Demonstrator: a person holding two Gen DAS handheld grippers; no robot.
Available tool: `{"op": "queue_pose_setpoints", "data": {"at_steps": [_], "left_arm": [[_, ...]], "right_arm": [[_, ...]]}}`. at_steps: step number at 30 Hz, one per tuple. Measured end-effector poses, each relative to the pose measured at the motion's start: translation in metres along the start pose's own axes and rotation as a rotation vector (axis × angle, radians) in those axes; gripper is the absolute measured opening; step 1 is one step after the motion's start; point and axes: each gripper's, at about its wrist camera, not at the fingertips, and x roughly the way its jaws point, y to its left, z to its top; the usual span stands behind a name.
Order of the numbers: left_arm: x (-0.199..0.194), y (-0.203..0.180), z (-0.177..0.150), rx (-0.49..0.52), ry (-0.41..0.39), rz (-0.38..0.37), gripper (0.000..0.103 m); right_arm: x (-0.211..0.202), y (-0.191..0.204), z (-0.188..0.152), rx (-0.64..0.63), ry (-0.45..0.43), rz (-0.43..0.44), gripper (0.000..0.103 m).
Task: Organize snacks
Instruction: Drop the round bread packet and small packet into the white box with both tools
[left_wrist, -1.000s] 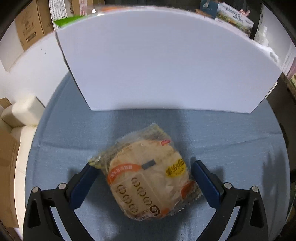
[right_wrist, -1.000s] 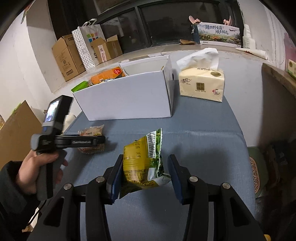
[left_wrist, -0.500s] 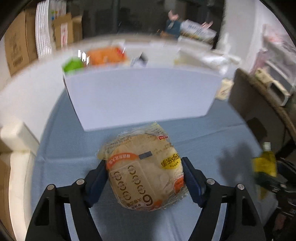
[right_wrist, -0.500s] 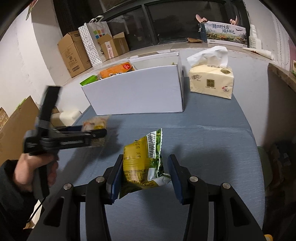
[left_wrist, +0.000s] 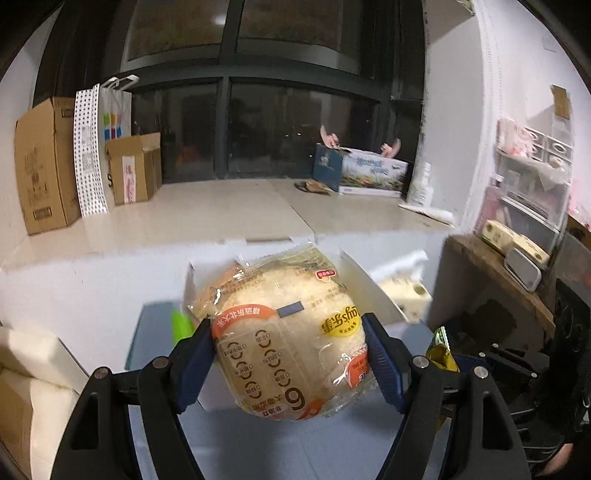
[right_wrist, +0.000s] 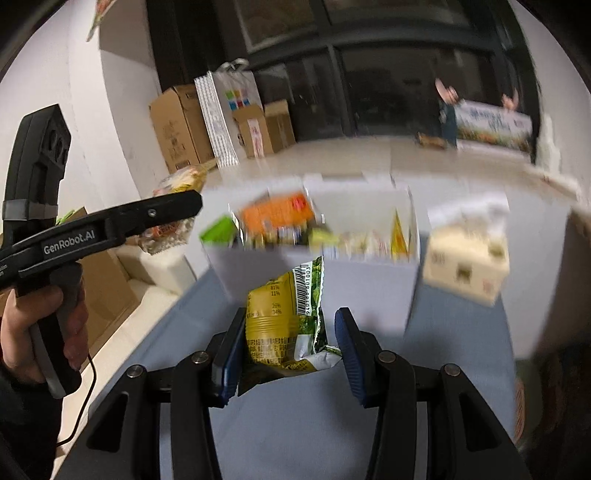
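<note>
My left gripper (left_wrist: 290, 354) is shut on a round bread bun in a clear and orange wrapper (left_wrist: 284, 332) and holds it up in the air, near the white cardboard box (left_wrist: 92, 288). In the right wrist view the left gripper (right_wrist: 110, 225) shows at the left, raised, with the bun (right_wrist: 173, 206) in it. My right gripper (right_wrist: 290, 350) is shut on a yellow-green snack packet (right_wrist: 284, 314), lifted above the blue table (right_wrist: 295, 424). The white box (right_wrist: 314, 258) ahead holds an orange packet (right_wrist: 277, 214), a green one and several others.
A tissue pack (right_wrist: 465, 266) stands right of the box. Cardboard boxes (left_wrist: 44, 166) and a paper bag (left_wrist: 92, 147) stand on the pale ledge behind. A wooden shelf (left_wrist: 495, 269) is at the right. A cream cushion (left_wrist: 26, 354) lies left of the table.
Both grippers have risen from the table with their snacks. The left one has lifted the bun to the height of the box's rim. The right one has moved toward the box.
</note>
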Motion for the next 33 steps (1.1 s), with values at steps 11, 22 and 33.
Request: {"op": "queue_pose_setpoints", "data": {"at_steps": [11,22,33], "left_arm": [[0.102,0.051,0.039,-0.047,0.068,0.082,0.08],[0.174,0.069,0.012,-0.045,0.188,0.116,0.086],[0.178,0.071,0.011,-0.091,0.209,0.091,0.103]], "right_arm": [[0.094,-0.026,0.087,0.05,0.056,-0.051,0.051],[0.174,-0.057,0.088,0.068,0.172,-0.123,0.052],[0.178,-0.074,0.092,0.136,0.165,-0.103,0.097]]}}
